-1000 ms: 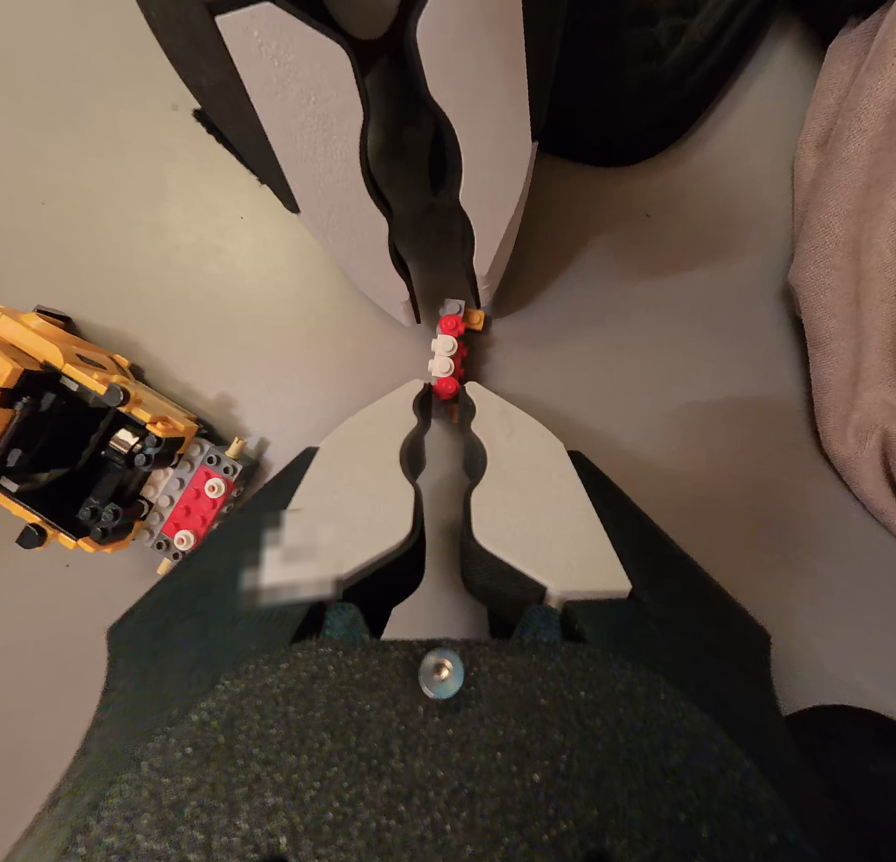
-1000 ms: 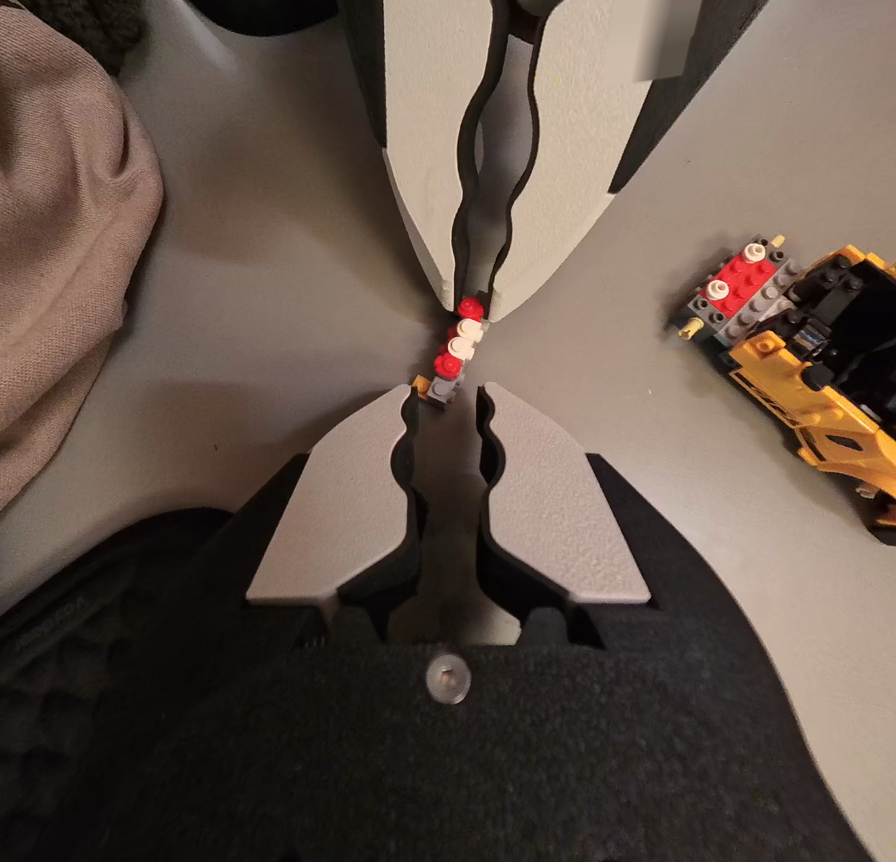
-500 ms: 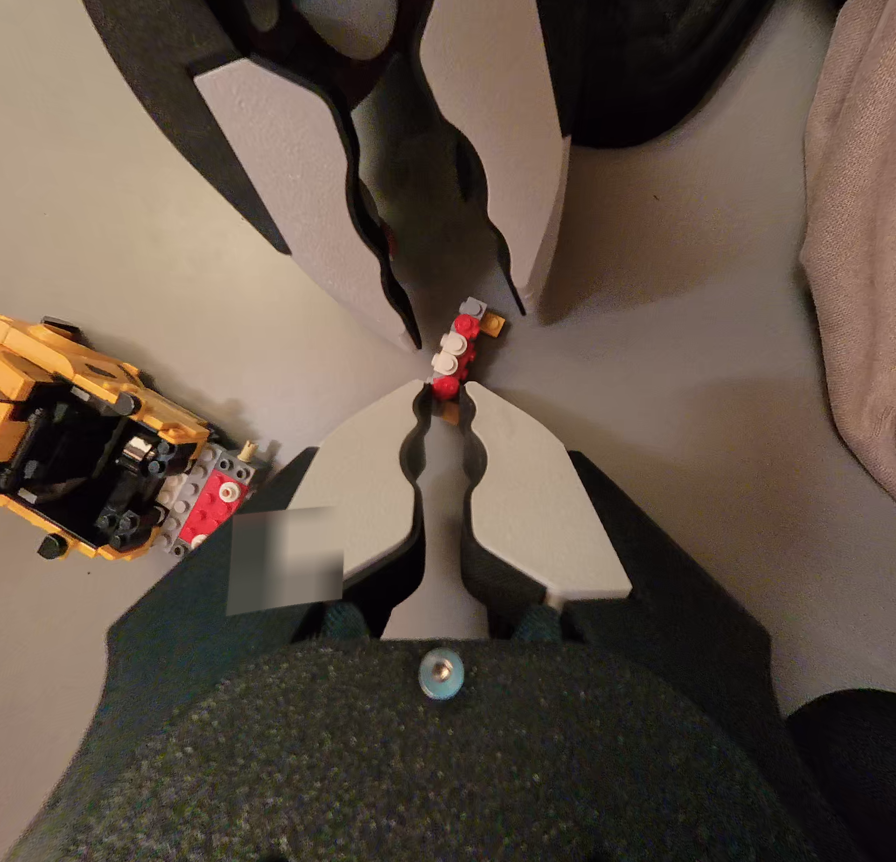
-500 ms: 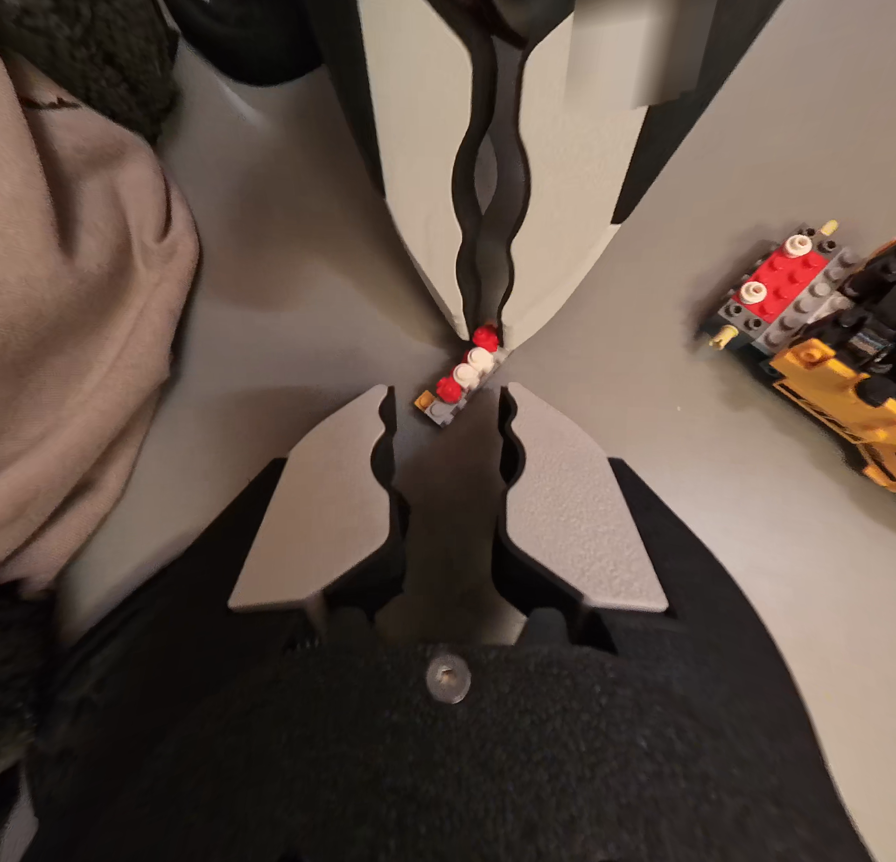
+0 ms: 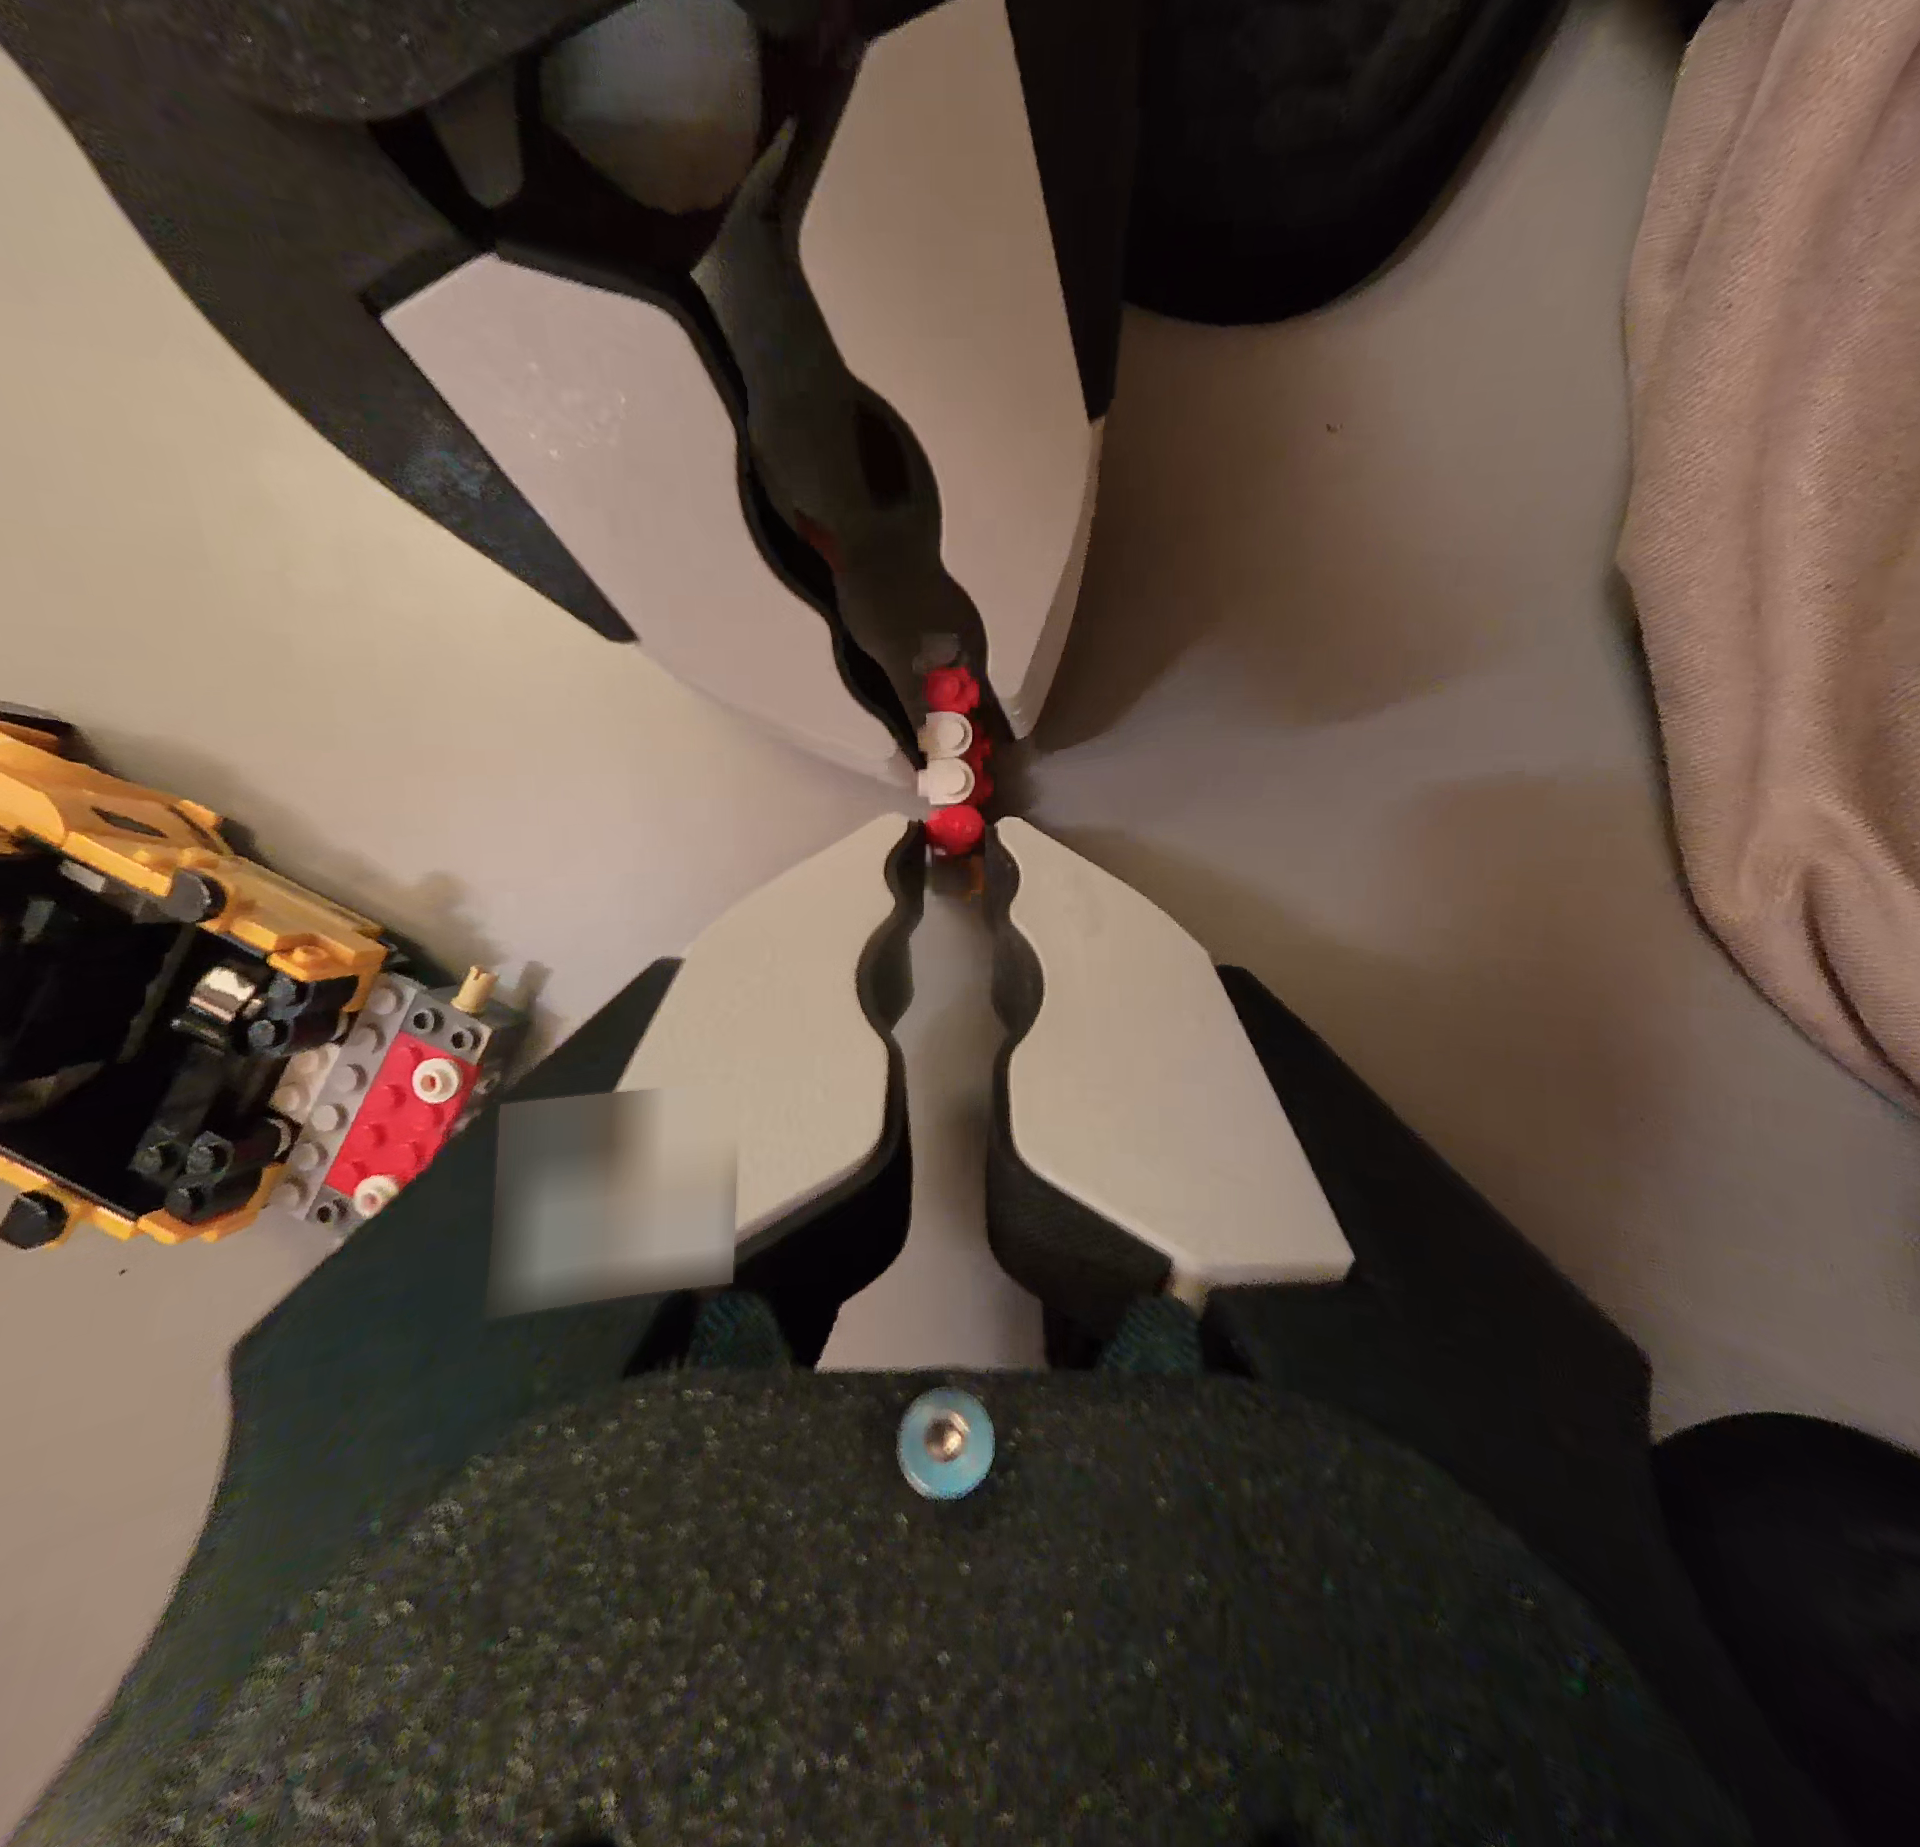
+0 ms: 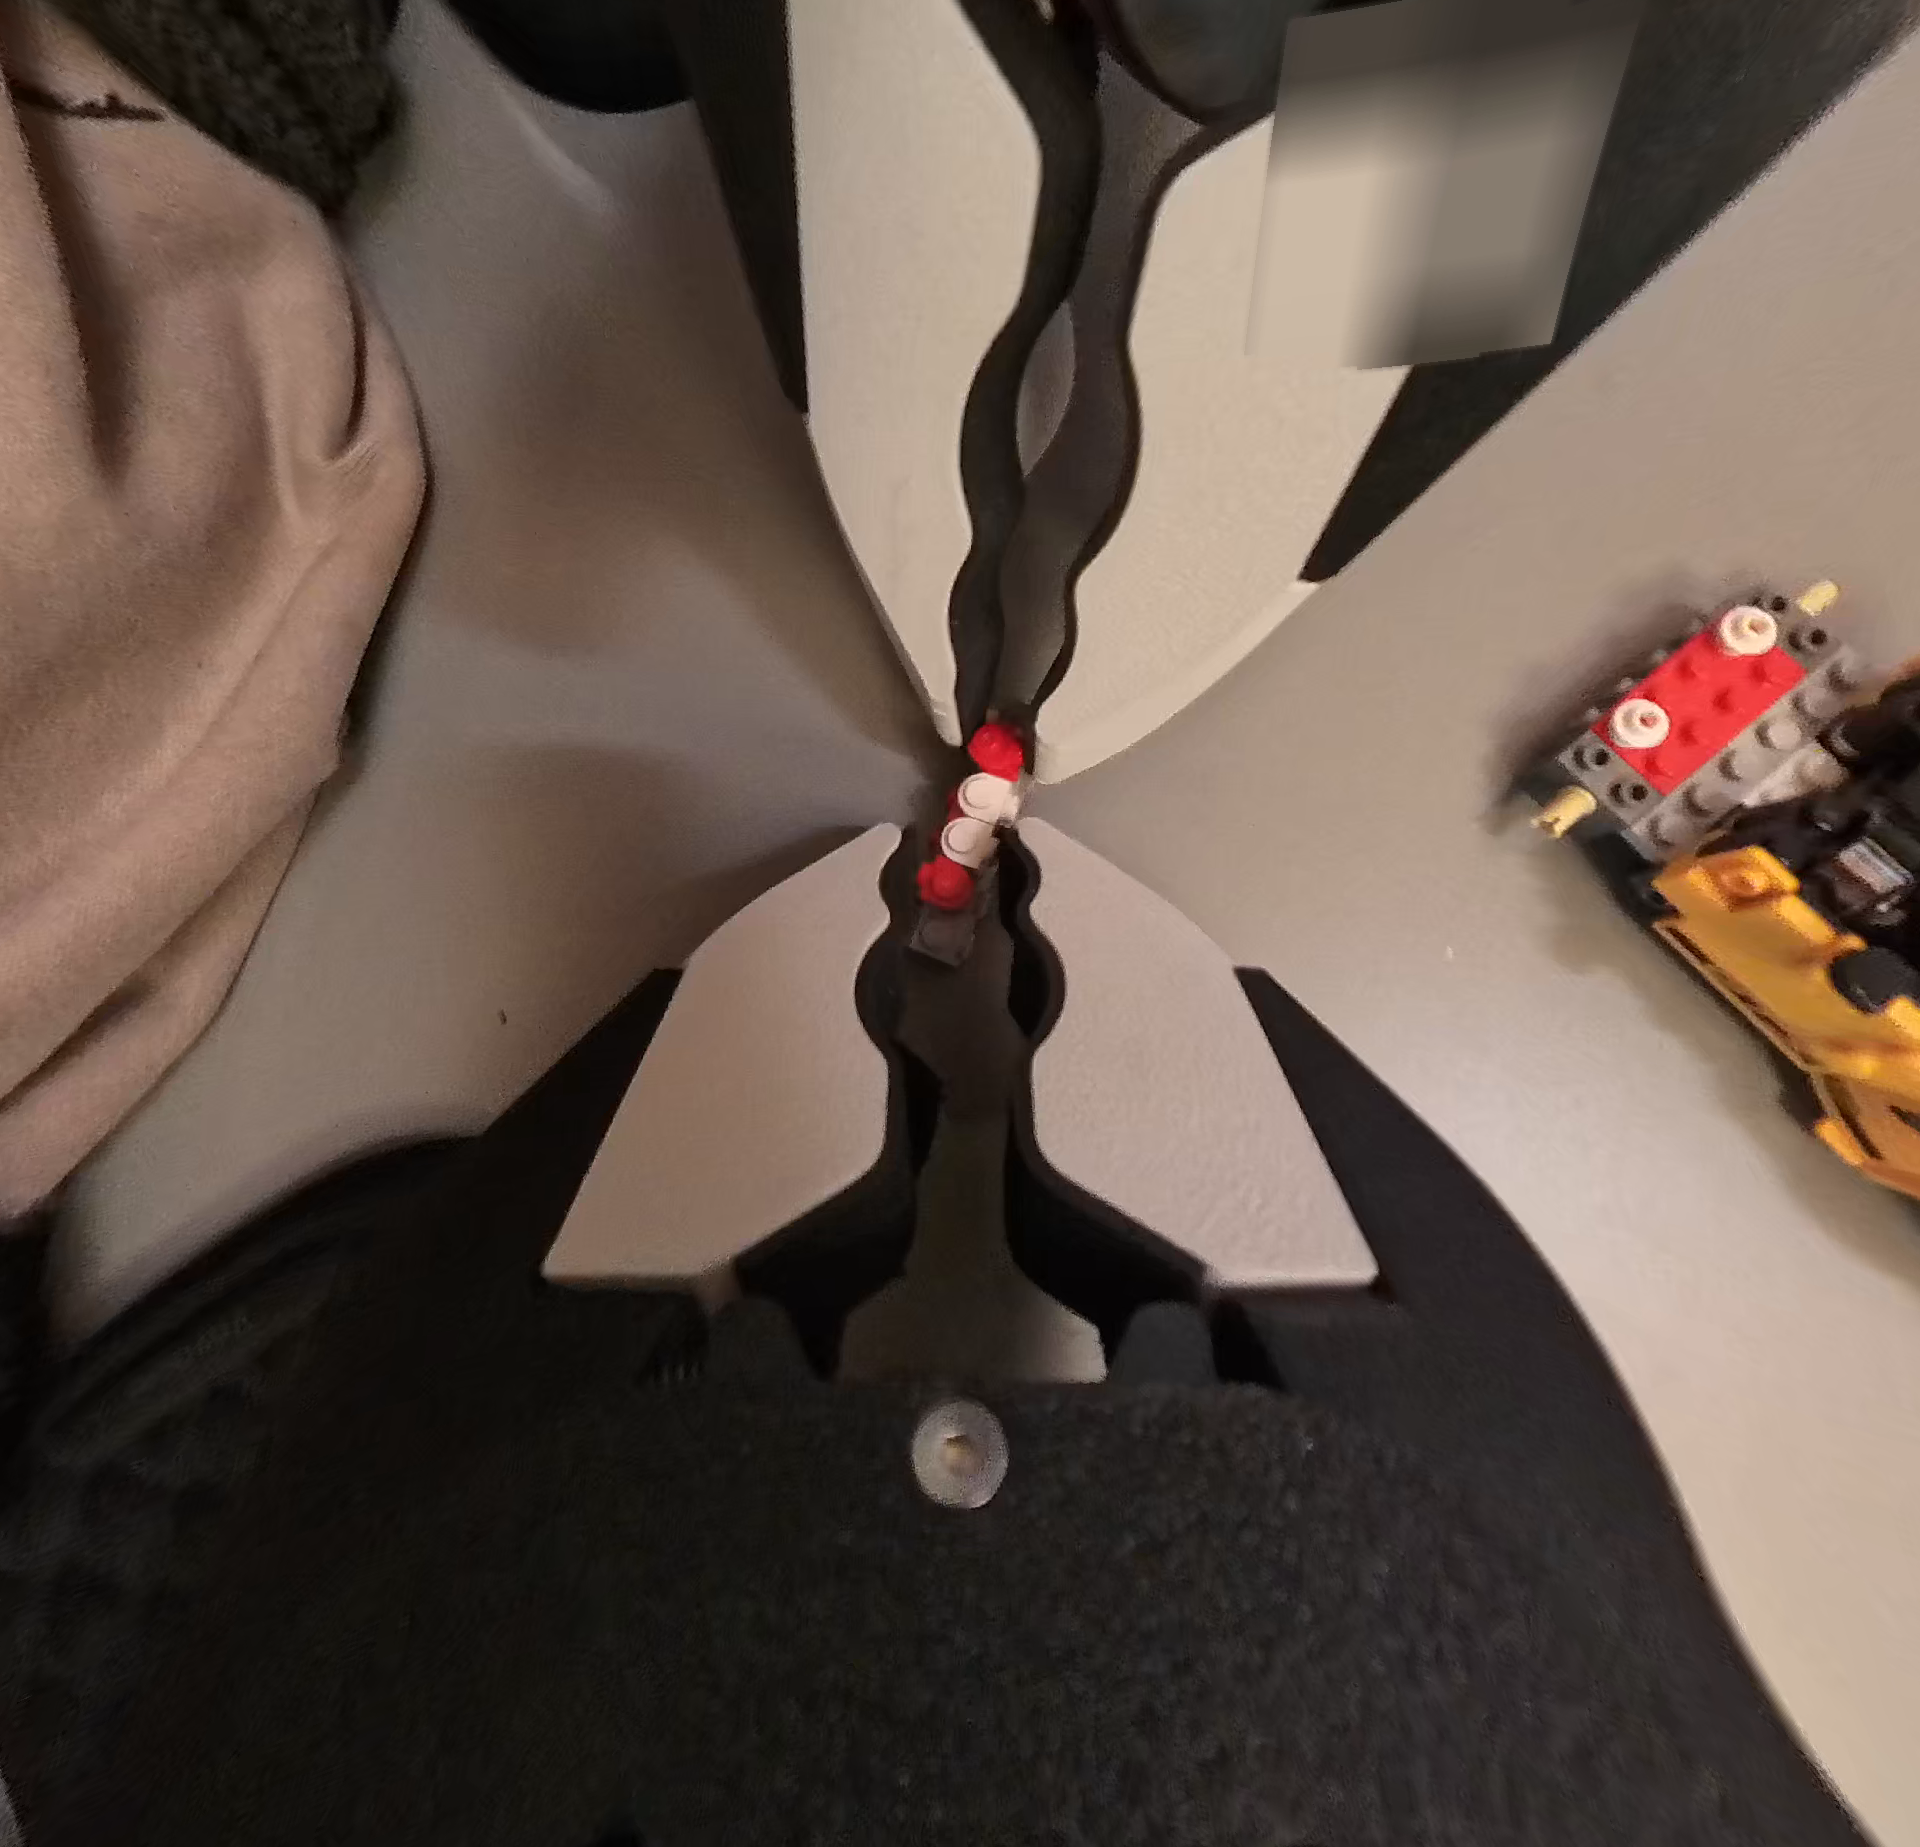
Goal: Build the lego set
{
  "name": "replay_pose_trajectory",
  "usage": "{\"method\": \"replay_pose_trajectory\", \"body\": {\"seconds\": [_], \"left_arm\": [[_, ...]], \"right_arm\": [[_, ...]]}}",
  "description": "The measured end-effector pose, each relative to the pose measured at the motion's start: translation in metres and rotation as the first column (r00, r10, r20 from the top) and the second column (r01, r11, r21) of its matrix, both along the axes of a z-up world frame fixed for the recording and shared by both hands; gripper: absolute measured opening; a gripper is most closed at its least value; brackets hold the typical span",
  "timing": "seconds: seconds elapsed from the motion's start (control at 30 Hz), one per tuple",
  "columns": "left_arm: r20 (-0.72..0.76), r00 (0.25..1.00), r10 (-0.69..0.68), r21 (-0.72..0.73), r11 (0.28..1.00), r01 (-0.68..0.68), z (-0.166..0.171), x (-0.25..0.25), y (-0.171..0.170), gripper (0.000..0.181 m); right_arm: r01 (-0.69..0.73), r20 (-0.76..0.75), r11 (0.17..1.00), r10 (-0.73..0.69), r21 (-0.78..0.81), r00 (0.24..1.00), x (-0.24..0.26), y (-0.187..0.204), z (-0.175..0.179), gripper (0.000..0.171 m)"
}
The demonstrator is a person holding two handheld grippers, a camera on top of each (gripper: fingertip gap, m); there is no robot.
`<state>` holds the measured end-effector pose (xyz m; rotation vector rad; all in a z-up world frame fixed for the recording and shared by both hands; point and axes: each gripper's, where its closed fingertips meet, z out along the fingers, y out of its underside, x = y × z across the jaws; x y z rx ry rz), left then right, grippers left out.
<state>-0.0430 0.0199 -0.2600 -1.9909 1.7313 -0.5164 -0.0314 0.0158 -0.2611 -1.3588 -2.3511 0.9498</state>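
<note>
Dim warm light, soft shadows, strong wide-angle edge warping, slight blur throughout.

Your tongs (image 5: 951, 847) have pale grey faces edged in black, on speckled black bodies. The small strip (image 5: 951, 763) you hold runs red, white, white, red on grey. On the light grey bench (image 5: 312, 571) sits a yellow and black model (image 5: 177, 1049) with a red plate on grey studs. The cloth (image 5: 1787, 550) is beige.

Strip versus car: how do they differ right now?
The strip is pinched between the left claw and right claw; the car lies untouched on the table. The strip is small, red and white; the car is bigger, mostly yellow and black. Both carry red and grey pieces.
</note>
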Motion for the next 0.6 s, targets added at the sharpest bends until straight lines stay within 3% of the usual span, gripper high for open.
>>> {"method": "replay_pose_trajectory", "body": {"seconds": [0.03, 0.6], "left_arm": [[0.001, 1.0, -0.003, -0.011, 1.0, 0.003, 0.0001, 0.0004, -0.0015, 0.009], [0.019, 0.999, 0.041, -0.11, 0.993, -0.038, -0.0036, -0.0005, -0.0095, 0.016]], "right_arm": [[-0.019, -0.005, 1.0, 0.019, 0.005, 1.0, 0.0008, -0.0009, 0.0, 0.015], [-0.073, -0.018, 0.997, 0.074, 0.006, 0.997, 0.0032, -0.005, -0.0019, 0.015]]}}
